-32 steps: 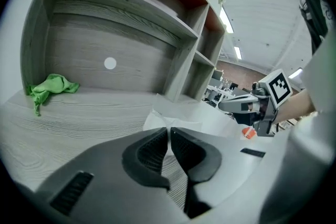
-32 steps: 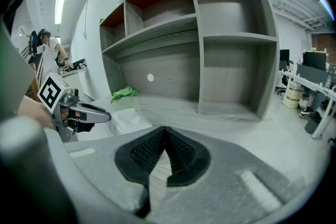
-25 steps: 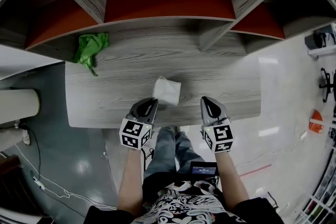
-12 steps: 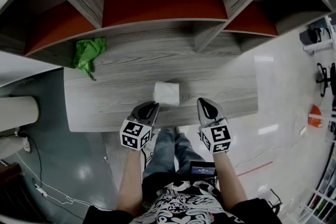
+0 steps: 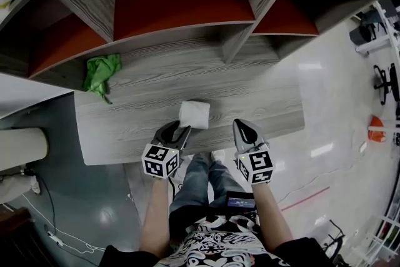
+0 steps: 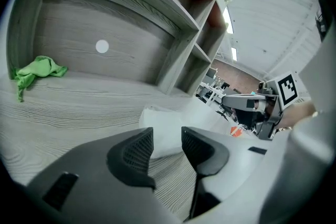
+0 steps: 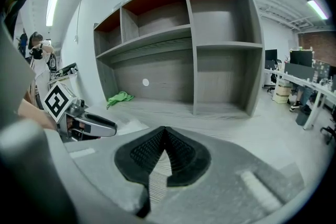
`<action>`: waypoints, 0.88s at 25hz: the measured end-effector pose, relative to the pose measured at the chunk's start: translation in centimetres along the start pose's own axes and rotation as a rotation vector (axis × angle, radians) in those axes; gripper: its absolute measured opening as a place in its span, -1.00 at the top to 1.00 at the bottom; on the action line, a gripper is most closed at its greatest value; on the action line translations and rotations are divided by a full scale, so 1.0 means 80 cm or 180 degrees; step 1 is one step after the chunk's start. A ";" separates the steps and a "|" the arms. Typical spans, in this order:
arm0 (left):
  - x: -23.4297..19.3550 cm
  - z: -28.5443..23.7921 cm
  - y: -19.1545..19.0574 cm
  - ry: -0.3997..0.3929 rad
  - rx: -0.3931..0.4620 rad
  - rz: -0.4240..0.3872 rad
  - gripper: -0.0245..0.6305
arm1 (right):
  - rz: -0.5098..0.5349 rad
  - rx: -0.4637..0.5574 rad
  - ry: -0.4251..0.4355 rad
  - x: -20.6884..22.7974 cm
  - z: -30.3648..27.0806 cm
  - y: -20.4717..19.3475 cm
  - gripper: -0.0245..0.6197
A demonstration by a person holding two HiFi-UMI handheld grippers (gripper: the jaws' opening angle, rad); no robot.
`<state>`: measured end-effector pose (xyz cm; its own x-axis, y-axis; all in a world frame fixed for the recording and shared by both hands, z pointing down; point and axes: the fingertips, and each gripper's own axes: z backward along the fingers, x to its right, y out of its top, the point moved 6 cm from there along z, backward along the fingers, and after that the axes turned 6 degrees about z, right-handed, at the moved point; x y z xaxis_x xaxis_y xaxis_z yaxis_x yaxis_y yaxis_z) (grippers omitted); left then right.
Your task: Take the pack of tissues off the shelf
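The white pack of tissues (image 5: pixel 194 114) lies flat on the grey wooden bottom board (image 5: pixel 137 115) of the shelf unit, near its front edge. My left gripper (image 5: pixel 177 131) sits just in front of it. Its jaws have just been opening and now stand apart, with the pack (image 6: pixel 163 126) showing just past the gap and neither pad pressing on it. My right gripper (image 5: pixel 242 128) hovers over the front edge to the right of the pack, shut with nothing in it (image 7: pixel 164 136).
A crumpled green cloth (image 5: pixel 103 69) lies at the board's back left. Shelf compartments with red backs (image 5: pixel 181 6) rise behind, split by upright dividers (image 5: pixel 234 47). White floor lies to the right and a person's legs below the board's edge.
The left jaws, closed on the pack's near edge before, have spread apart and let it go. The pack now rests flat on the board. The right gripper has stayed put.
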<state>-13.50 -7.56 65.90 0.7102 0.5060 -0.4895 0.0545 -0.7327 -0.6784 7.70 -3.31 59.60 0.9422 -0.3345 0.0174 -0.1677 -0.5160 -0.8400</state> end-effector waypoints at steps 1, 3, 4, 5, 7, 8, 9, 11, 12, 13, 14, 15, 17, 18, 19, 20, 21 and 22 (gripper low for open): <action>0.002 0.001 0.002 -0.0030 0.0020 0.0013 0.45 | 0.0041 -0.0025 -0.0026 -0.001 0.001 0.000 0.91; 0.004 0.004 0.007 -0.0110 0.0121 0.0068 0.40 | 0.0176 -0.0104 -0.0060 -0.005 0.000 0.001 0.91; 0.004 0.007 0.011 -0.0121 0.0196 0.0091 0.40 | 0.0222 -0.0118 -0.0055 -0.008 -0.001 0.002 0.91; 0.004 0.010 0.016 -0.0104 0.0278 0.0099 0.40 | 0.0242 -0.0106 -0.0040 -0.010 -0.001 0.005 0.91; 0.007 0.019 0.027 -0.0049 0.0457 0.0097 0.40 | 0.0246 -0.0053 0.0000 -0.013 0.001 0.011 0.91; 0.010 0.025 0.033 -0.0052 0.0550 0.0105 0.40 | 0.0244 -0.0021 0.0018 -0.014 0.003 0.016 0.91; 0.014 0.032 0.039 -0.0080 0.0641 0.0123 0.40 | 0.0240 0.0018 0.0032 -0.015 0.005 0.021 0.91; 0.022 0.044 0.050 -0.0135 0.0791 0.0148 0.40 | 0.0226 0.0106 0.0054 -0.018 0.011 0.034 0.91; 0.028 0.051 0.055 -0.0141 0.0848 0.0146 0.40 | 0.0222 0.0150 0.0068 -0.020 0.015 0.041 0.91; 0.034 0.059 0.059 -0.0141 0.0908 0.0140 0.41 | 0.0229 0.0194 0.0088 -0.023 0.019 0.047 0.91; 0.041 0.067 0.064 -0.0145 0.0980 0.0135 0.42 | 0.0250 0.0243 0.0110 -0.026 0.024 0.054 0.91; 0.048 0.074 0.068 -0.0152 0.1062 0.0132 0.51 | 0.0273 0.0297 0.0130 -0.029 0.028 0.062 0.91; 0.063 0.088 0.075 -0.0165 0.1208 0.0112 0.66 | 0.0284 0.0419 0.0155 -0.035 0.039 0.076 0.91; 0.071 0.094 0.078 -0.0166 0.1261 0.0084 0.72 | 0.0274 0.0481 0.0163 -0.038 0.045 0.081 0.91; 0.078 0.099 0.083 -0.0160 0.1305 0.0044 0.77 | 0.0264 0.0541 0.0171 -0.040 0.050 0.087 0.91; 0.084 0.105 0.088 -0.0145 0.1339 0.0007 0.79 | 0.0259 0.0597 0.0179 -0.043 0.055 0.092 0.91; 0.089 0.110 0.093 -0.0115 0.1350 -0.0014 0.82 | 0.0253 0.0645 0.0187 -0.045 0.059 0.095 0.91; 0.095 0.114 0.097 -0.0065 0.1336 -0.0014 0.84 | 0.0240 0.0684 0.0196 -0.047 0.066 0.098 0.91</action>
<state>-14.11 -5.25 51.94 0.6963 0.5208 -0.4940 -0.2363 -0.4835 -0.8428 4.34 -1.94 50.11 0.9088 -0.4167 -0.0223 -0.1652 -0.3102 -0.9362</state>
